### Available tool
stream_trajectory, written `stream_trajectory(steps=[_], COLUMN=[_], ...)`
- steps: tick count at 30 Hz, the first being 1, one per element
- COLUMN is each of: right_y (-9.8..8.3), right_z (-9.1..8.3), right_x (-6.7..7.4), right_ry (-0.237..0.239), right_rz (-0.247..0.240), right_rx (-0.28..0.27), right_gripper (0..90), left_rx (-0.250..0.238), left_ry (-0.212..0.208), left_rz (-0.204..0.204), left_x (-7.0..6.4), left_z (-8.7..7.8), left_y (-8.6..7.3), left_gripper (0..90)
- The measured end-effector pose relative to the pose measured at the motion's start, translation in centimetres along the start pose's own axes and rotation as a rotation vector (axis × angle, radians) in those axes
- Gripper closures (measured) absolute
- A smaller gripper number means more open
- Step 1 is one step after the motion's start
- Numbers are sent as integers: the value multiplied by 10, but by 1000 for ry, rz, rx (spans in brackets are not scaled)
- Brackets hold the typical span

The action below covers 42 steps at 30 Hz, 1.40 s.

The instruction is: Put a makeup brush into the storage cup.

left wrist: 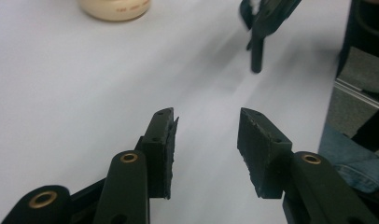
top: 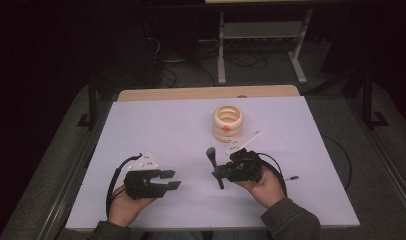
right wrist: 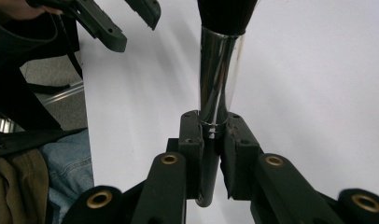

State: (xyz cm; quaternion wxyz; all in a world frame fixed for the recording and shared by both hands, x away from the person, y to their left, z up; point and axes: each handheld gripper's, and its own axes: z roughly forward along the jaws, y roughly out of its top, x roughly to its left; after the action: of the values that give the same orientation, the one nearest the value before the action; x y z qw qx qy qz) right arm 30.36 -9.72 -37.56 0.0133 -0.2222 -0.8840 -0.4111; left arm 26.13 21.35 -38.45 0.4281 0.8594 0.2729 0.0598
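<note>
Black tools (brass rivets), olive sleeves.

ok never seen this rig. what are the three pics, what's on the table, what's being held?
There is no robot arm here. A person holds a pair of hand-held tongs in each hand.

The high view looks down from above the person's side of the table. The other two pictures come from cameras riding on the tongs, each looking along its own two black jaws.

On the table stands a cream container built like stacked rings, with an orange mark on its side. A thin pale strip lies next to it; I can't tell what it is.

The right tongs are shut on a makeup brush, gripping it by the lower end of its shiny metal ferrule, with the dark bristles pointing away from the jaws.

The left tongs are open, with bare table between the pads.
</note>
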Motion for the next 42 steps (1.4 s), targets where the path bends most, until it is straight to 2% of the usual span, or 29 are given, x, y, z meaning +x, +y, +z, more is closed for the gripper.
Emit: stream_trajectory(steps=[2, 9, 11, 20, 28, 33, 35, 38, 42], right_y=[-1, -1, -1, 3, 16, 27, 28, 32, 39], right_z=[-4, -12, -13, -19, -26, -30, -30, -30, -31], right_x=[-3, -11, -13, -23, -29, -31, -31, -34, -40], right_ry=[9, 7, 6, 5, 3, -11, -7, -1, 0], right_rz=[19, 40, 37, 62, 69, 56, 58, 62, 70], right_rx=[-5, -13, -15, -22, -33, -39, -39, -39, -38], right_gripper=[784, 784, 784, 784, 784, 784, 784, 784, 784], left_rx=[7, 27, 23, 12, 2, 6, 11, 7, 6], left_ry=[5, 21, 27, 47, 44, 44, 48, 51, 59], left_rz=[2, -5, 2, -15, -16, -11, 3, -8, -1], left_x=[1, 3, 5, 6, 8, 7, 8, 7, 8], left_z=[0, 1, 1, -2, -4, -3, -4, -5, -7], left_y=[-3, -12, -13, -17, -17, -17, -17, -18, -18], left_gripper=[546, 522, 519, 503, 497, 492, 491, 488, 478])
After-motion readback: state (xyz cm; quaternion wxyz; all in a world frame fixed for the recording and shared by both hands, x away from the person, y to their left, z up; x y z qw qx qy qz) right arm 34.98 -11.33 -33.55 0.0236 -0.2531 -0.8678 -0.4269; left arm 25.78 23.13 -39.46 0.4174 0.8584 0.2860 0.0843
